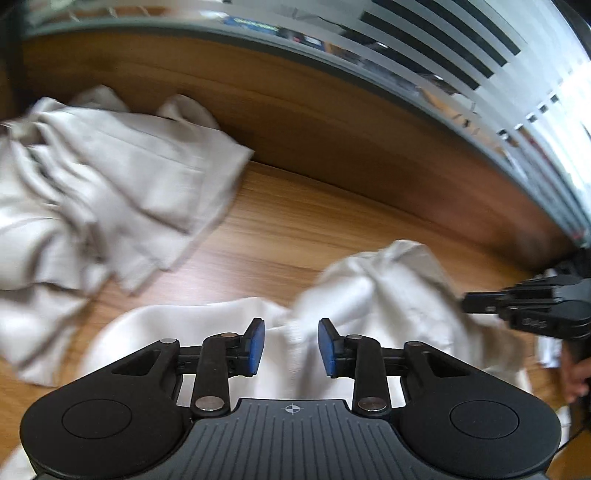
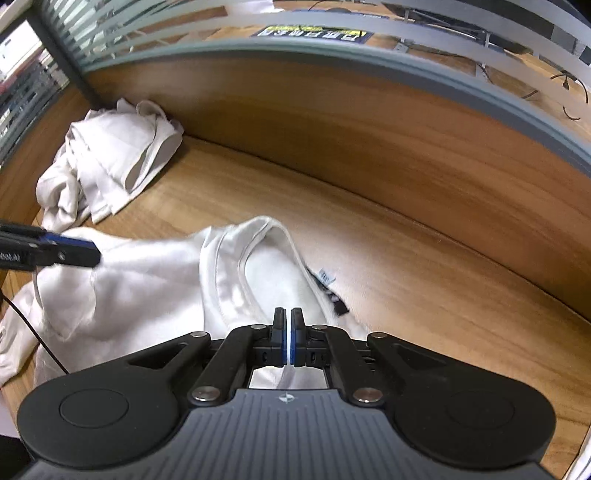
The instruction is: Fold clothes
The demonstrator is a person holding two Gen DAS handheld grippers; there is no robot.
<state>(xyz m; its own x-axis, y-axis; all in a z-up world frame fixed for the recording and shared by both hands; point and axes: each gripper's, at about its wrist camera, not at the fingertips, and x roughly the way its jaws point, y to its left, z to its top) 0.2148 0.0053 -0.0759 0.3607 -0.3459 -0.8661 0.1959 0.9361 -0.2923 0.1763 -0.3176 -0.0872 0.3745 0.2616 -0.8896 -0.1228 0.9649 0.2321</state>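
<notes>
The left gripper (image 1: 291, 347) hangs over a wooden desk (image 1: 303, 229) with its blue pads (image 1: 256, 345) apart and nothing pinched between them; pale cloth lies below the gap, and whether a pad brushes it cannot be told through the blur. The right gripper (image 2: 288, 338) points down at the same spread of fabric with its pads drawn together to a thin slit. White cloth shows directly beneath and behind them, but the view does not settle whether any of it is caught in that slit.

Under both tools lies a white garment (image 2: 155, 273), rumpled and partly bunched, near the front of the desk. Its ribbed neckline (image 2: 258, 236) arches up ahead of the right gripper, and a dark label (image 2: 338, 304) shows at the garment's right edge, against the wood. In the left wrist view the same garment (image 1: 388, 295) rises in a soft peak between the two tools, with the right gripper's black body (image 1: 532, 302) coming in from the right edge and part of a hand (image 1: 576, 373) under it. In the right wrist view the left gripper's blue-tipped finger (image 2: 74, 253) reaches in from the left, over the garment's far side.

Further back, a heap of beige clothes (image 2: 110, 162) lies crumpled in the corner, against the wooden back panel (image 2: 332, 122) of the desk and apart from the white garment. A striped glass partition (image 2: 258, 22) rises above that panel. No basket or bin appears in either view.
</notes>
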